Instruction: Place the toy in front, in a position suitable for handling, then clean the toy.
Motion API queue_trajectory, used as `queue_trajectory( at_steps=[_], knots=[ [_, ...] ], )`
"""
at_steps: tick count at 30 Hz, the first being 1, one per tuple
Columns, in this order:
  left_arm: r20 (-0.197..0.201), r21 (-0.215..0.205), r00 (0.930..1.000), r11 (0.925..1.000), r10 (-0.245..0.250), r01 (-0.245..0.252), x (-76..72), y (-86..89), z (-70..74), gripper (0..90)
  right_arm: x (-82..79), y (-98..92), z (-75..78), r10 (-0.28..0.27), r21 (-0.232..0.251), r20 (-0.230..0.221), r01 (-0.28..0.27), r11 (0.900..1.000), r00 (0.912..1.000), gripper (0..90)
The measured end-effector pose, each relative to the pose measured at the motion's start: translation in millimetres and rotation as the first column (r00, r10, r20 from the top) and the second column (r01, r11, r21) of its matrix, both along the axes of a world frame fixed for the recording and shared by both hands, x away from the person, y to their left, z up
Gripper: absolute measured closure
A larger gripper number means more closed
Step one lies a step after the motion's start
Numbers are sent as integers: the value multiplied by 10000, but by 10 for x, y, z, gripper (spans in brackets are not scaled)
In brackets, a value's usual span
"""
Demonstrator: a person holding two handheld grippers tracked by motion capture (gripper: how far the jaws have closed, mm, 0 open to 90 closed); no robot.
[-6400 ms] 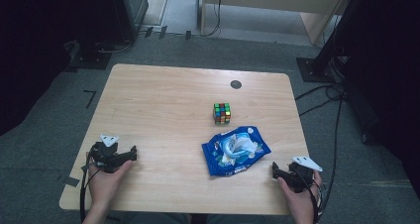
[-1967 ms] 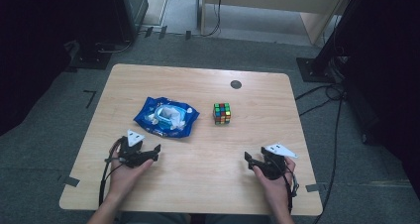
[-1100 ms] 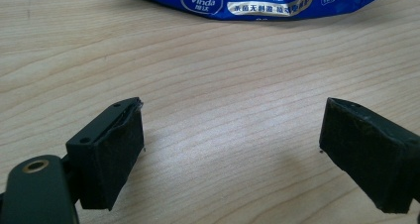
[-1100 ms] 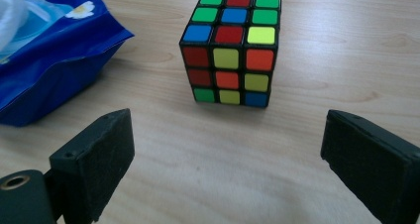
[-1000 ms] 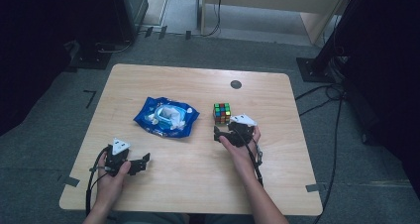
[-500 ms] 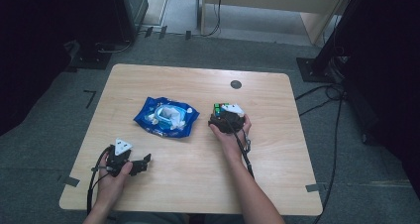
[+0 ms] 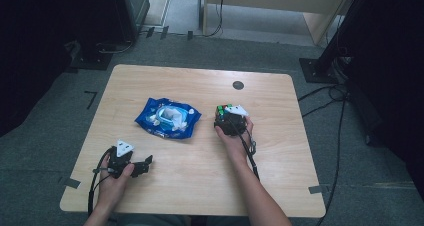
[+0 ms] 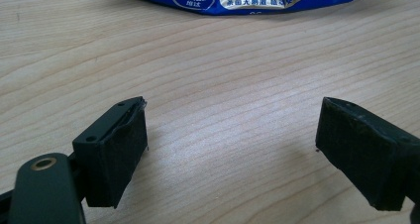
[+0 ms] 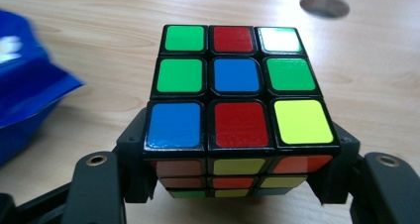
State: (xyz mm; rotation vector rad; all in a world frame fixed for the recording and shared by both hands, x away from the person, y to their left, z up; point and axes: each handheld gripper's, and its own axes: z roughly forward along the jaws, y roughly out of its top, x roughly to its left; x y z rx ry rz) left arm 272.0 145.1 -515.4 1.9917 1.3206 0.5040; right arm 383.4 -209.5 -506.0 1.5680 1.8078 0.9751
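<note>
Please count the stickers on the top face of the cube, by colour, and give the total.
Top face of the cube, seen in the right gripper view:
Green: 3
Red: 2
Blue: 2
White: 1
Yellow: 1
Total: 9

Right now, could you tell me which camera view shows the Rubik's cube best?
The right gripper view: the Rubik's cube sits close up between the jaws, top stickers clear. In the high view it is small, half hidden by the right gripper.
</note>
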Motion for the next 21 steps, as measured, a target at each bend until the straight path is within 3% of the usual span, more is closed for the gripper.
queue_trajectory(
  at_steps=[6,8,10,15,18,21],
  knots=[
    [10,54,10000,10000,-26,26,1,-6,0,126,-257,-53,170,754,-211,408,-745,9970,9963,344],
    [17,48,10000,10000,-10,10,0,-9,-1,126,-432,-100,260,1151,-79,437,-1149,9934,9924,345],
    [36,92,10000,10000,4,-4,-3,-12,-1,126,-477,-112,278,1244,-59,443,-1243,9922,9912,344],
    [156,224,9998,9997,77,-80,-19,-23,17,130,-802,-217,359,1844,199,323,-1851,9825,9823,344],
    [122,-244,9998,9996,176,-173,-1,-18,52,130,-997,-255,364,2207,87,256,-2209,9752,9750,344],
    [216,-660,9997,9978,-100,114,36,-106,91,130,-1205,-284,334,2612,-73,197,-2611,9653,9651,344]
  ],
)
